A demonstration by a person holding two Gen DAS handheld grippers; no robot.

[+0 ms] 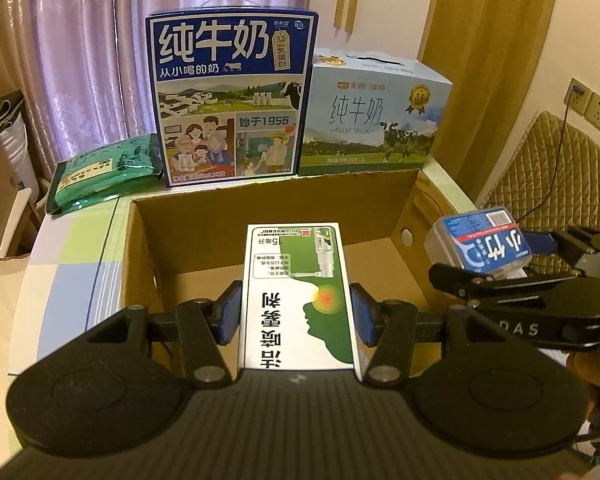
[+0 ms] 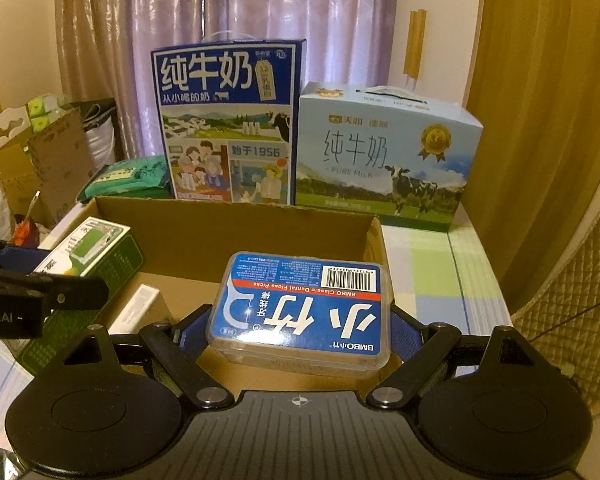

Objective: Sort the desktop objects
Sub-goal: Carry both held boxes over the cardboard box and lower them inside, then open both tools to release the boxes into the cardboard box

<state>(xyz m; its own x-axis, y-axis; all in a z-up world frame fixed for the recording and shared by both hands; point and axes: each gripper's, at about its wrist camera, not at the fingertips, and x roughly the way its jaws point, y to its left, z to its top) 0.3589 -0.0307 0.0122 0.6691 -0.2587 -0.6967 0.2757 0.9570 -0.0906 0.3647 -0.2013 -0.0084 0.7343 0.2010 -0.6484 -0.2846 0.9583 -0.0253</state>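
1. Holding a green-white spray carton [image 1: 300,296] over the open cardboard box [image 1: 404,200], the left gripper [image 1: 296,312] has its jaws closed on it; a small white box [image 2: 134,308] lies inside.
2. The right gripper [image 2: 296,336] clamps a floss case [image 2: 304,312] reading "BMBO Classic Dental Floss Picks" above the box; a carton [image 2: 384,156] behind says "PURE MILK".

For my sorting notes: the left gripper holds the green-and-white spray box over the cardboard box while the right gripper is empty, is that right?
Not quite: the right gripper is shut on the blue dental floss pick case, as the right wrist view shows. The left gripper does hold the spray box over the cardboard box.
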